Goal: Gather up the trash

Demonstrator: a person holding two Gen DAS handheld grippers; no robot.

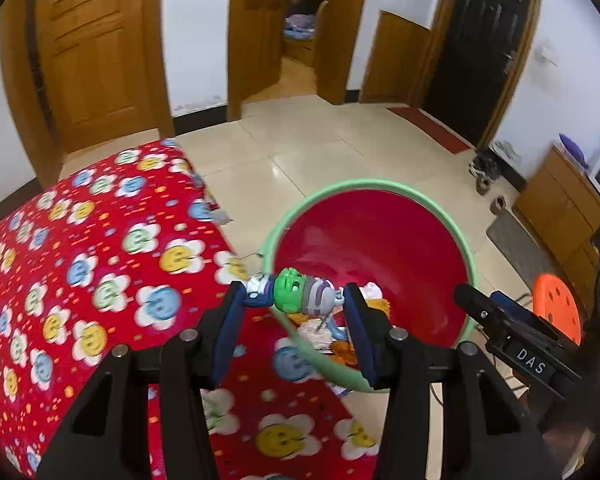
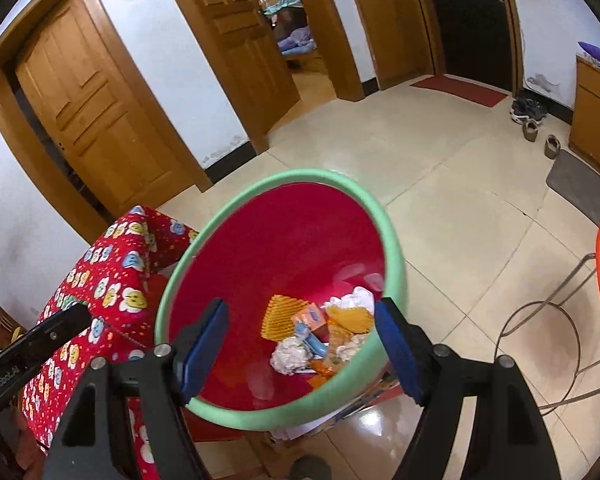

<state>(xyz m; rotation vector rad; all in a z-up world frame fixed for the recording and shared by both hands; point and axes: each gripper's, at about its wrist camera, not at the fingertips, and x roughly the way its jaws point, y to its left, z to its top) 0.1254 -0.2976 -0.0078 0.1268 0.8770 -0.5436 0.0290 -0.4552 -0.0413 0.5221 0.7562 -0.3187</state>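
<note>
Between tool pads, green-headed toy figure (image 1: pixel 300 294)

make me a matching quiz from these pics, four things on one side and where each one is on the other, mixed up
Things:
1. toy figure
2. crumpled tissue
3. orange stool
4. shoes

Places:
A. on the floor by the far wall
B. clamped in the left gripper
C. at the bottom of the bin
D. beside the bin, on metal legs

Pairs: 1-B, 2-C, 3-D, 4-A
</note>
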